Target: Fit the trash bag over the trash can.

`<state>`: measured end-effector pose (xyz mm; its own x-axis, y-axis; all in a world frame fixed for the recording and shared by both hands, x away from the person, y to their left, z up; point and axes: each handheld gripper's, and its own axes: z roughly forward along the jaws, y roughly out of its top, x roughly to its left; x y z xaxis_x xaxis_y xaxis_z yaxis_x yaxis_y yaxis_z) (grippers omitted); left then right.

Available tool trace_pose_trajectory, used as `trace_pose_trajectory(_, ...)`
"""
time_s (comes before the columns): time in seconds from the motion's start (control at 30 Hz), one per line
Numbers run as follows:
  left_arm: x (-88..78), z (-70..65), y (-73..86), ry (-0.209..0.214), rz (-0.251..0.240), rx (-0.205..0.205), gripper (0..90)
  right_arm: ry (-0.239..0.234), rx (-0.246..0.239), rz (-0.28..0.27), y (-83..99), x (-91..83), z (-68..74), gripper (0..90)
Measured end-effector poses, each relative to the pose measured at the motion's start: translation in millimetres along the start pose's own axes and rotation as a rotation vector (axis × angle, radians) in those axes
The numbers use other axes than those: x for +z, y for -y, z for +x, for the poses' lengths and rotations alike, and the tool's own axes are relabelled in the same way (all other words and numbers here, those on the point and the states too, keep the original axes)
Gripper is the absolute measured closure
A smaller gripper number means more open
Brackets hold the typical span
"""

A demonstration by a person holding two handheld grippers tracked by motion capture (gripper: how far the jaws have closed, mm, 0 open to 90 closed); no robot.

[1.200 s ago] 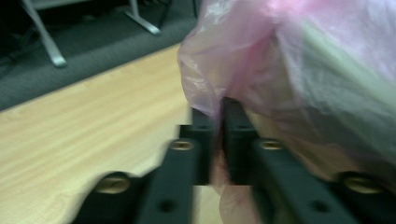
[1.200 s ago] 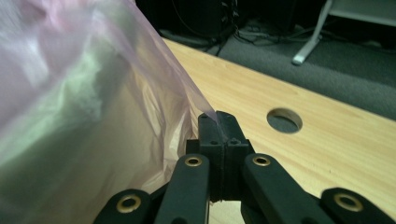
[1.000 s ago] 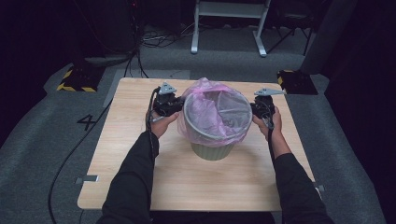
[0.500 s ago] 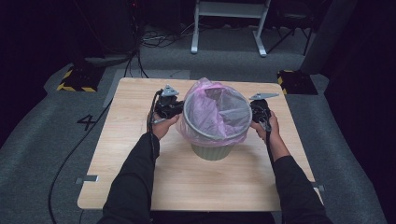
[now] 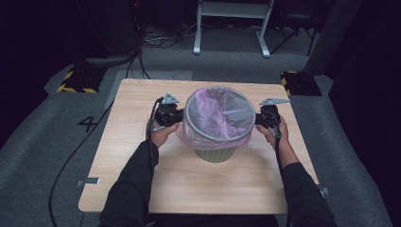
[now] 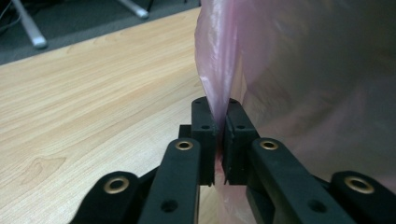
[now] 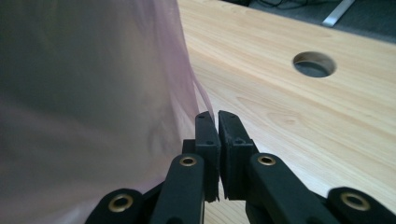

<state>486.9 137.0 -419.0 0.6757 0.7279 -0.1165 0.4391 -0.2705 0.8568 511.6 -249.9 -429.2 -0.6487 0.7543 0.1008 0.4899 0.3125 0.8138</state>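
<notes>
A grey-green bin (image 5: 215,153) stands in the middle of the wooden table (image 5: 142,184). A thin pink bag (image 5: 213,116) lines it, its edge folded over the rim. My left gripper (image 5: 178,116) sits at the bin's left side. In the left gripper view it (image 6: 217,105) is shut on a fold of the bag (image 6: 219,60), and its jaws have just been opening slightly. My right gripper (image 5: 257,118) is at the bin's right side. There the bag (image 7: 116,93) runs down into the nearly closed jaws of this gripper (image 7: 213,114), which have also just been opening slightly.
A round cable hole (image 7: 314,64) is cut in the tabletop beyond the right gripper. Black cables (image 5: 71,161) trail from the left hand over the table's left edge to the grey floor. A white metal frame (image 5: 231,19) stands behind the table.
The bag's top bulged above the rim before. It now lies pulled down and stretched over the rim. Both hands have stayed at the bin's sides.
</notes>
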Motion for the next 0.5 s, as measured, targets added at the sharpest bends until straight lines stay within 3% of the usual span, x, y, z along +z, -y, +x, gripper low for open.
trace_pose_trajectory(0.07,-10.2,0.0,5.4,-0.027,-0.029,0.021,76.7,0.011,-0.016,-0.022,2.5,-7.7,-3.0,82.3)
trace_pose_trajectory(0.1,-14.1,0.7,7.0,-0.027,-0.041,0.018,69.1,0.002,-0.026,-0.045,3.6,-12.3,-4.7,78.0)
trace_pose_trajectory(0.2,-30.8,1.5,12.8,-0.017,-0.088,0.017,58.8,0.015,-0.041,-0.079,5.5,-25.8,-8.0,69.2)
trace_pose_trajectory(0.33,-50.0,-2.3,17.2,0.034,-0.116,0.054,44.7,-0.007,-0.103,-0.115,6.7,-47.3,-8.6,51.7)
trace_pose_trajectory(0.4,-60.6,-11.0,18.6,0.072,-0.133,0.098,36.4,-0.042,-0.146,-0.130,7.9,-60.4,-4.1,45.8)
trace_pose_trajectory(0.5,-68.6,-23.3,21.1,0.122,-0.134,0.142,27.8,-0.058,-0.218,-0.145,11.3,-74.6,6.0,36.5)
